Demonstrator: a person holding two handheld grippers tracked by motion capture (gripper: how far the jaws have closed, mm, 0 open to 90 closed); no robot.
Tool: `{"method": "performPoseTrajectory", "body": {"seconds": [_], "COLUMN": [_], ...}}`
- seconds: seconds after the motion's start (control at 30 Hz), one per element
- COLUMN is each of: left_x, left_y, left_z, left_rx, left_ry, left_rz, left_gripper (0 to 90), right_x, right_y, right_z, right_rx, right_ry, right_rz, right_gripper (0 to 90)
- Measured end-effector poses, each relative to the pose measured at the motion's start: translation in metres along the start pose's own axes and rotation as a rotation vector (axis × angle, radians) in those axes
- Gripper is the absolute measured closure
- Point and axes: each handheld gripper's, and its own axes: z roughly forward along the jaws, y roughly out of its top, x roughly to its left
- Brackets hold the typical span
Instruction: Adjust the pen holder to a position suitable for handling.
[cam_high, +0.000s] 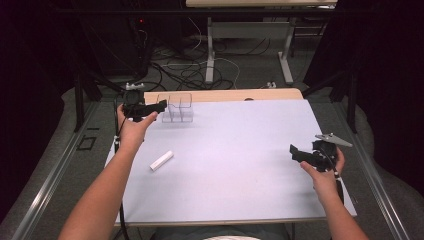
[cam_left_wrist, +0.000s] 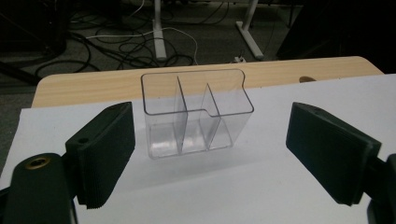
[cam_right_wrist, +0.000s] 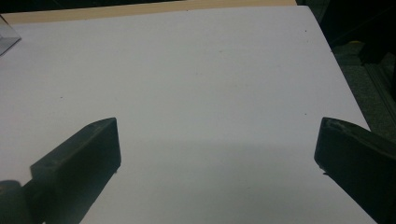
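A clear plastic organizer (cam_high: 177, 107) with three compartments stands upright at the far left of the white table surface (cam_high: 240, 150). My left gripper (cam_high: 159, 106) hovers just left of it, held level in a hand. In the left gripper view the organizer (cam_left_wrist: 196, 114) stands ahead of the open left gripper (cam_left_wrist: 210, 158), beyond the pads, with nothing between them. A small white bar (cam_high: 161, 160) lies flat on the table, nearer the person and left of centre. My right gripper (cam_high: 295, 151) is at the right side, open and empty (cam_right_wrist: 219, 154) over bare white surface.
A wooden strip (cam_high: 225, 95) runs along the table's far edge. Beyond it are table legs (cam_high: 210, 55) and tangled cables (cam_high: 185, 70) on the floor. A corner of the organizer (cam_right_wrist: 7, 39) shows at the far left of the right gripper view.
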Motion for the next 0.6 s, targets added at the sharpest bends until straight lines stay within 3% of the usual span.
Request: {"method": "performPoseTrajectory", "body": {"seconds": [0.33,0.6], "left_x": [-0.007,-0.008], "left_y": [0.018,0.026], "left_z": [0.010,0.022], "left_rx": [0.008,0.012], "left_ry": [0.023,0.045], "left_rz": [0.039,0.044], "left_gripper": [16.3,19.1], "right_x": [0.000,0.000], "right_y": [-0.001,-0.001], "right_z": [0.001,0.001], "right_rx": [0.004,0.001], "right_ry": [0.002,0.005], "right_rz": [0.011,0.017], "right_gripper": [0.2,0.2]}}
